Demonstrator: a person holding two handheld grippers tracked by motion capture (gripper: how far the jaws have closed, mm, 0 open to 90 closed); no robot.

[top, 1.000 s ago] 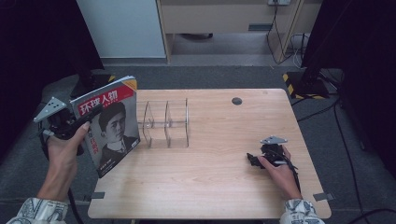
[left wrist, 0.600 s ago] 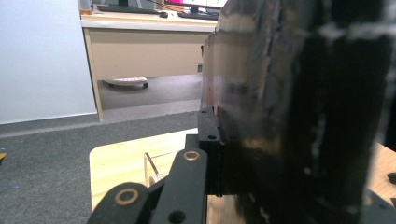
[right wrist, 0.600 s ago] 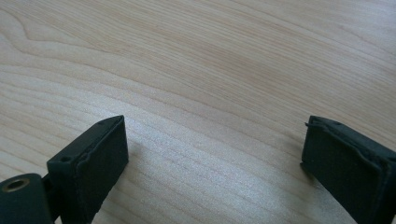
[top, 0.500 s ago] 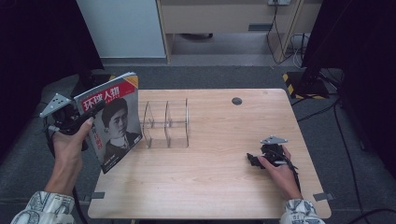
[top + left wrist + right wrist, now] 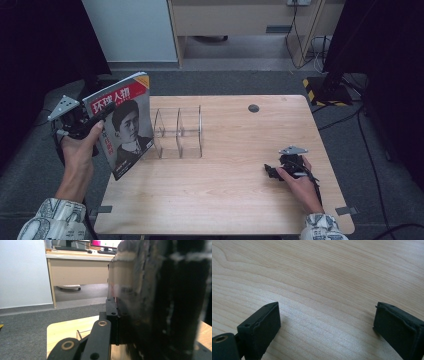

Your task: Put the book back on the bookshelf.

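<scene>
The left tool [image 5: 98, 116] clamps the glossy portrait-cover magazine [image 5: 124, 125], which has drifted slightly toward nine o'clock, off the wooden bench [image 5: 235, 190], probably lining up with the clear acrylic divider rack [image 5: 179, 132]. The right tool [image 5: 272, 171] rests open at four o'clock.

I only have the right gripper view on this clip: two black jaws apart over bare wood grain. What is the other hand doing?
Observer: The left tongs are shut on a magazine, held upright off the table's left edge.
Operator: Is there anything on the table it could go into?
Observer: Yes, a clear divider rack stands just right of the magazine, with nothing in its slots.
Operator: And where do my tongs sit relative to that rack?
Observer: The right tongs rest on the wood near the table's right front, well apart from the rack, open and holding nothing.
</scene>
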